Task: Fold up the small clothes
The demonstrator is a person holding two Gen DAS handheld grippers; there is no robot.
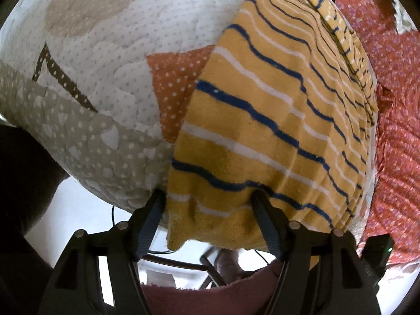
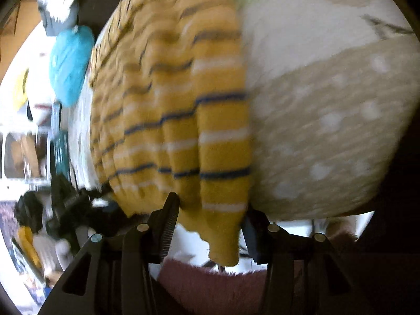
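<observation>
A small mustard-yellow garment with blue and white stripes (image 1: 262,120) lies on a quilted dotted white and beige cover (image 1: 105,52), its near edge hanging over the cover's edge. My left gripper (image 1: 208,197) is open, its two black fingers astride the garment's near hem. In the right wrist view, which is blurred, the same garment (image 2: 183,120) lies partly folded with ridges. My right gripper (image 2: 210,207) is open, its fingers on either side of the hanging corner.
A red floral cloth (image 1: 393,105) lies right of the garment. An orange dotted patch (image 1: 173,84) is part of the cover. A pink fuzzy rug (image 2: 210,286) lies below. A turquoise bundle (image 2: 69,63) and clutter are at the left.
</observation>
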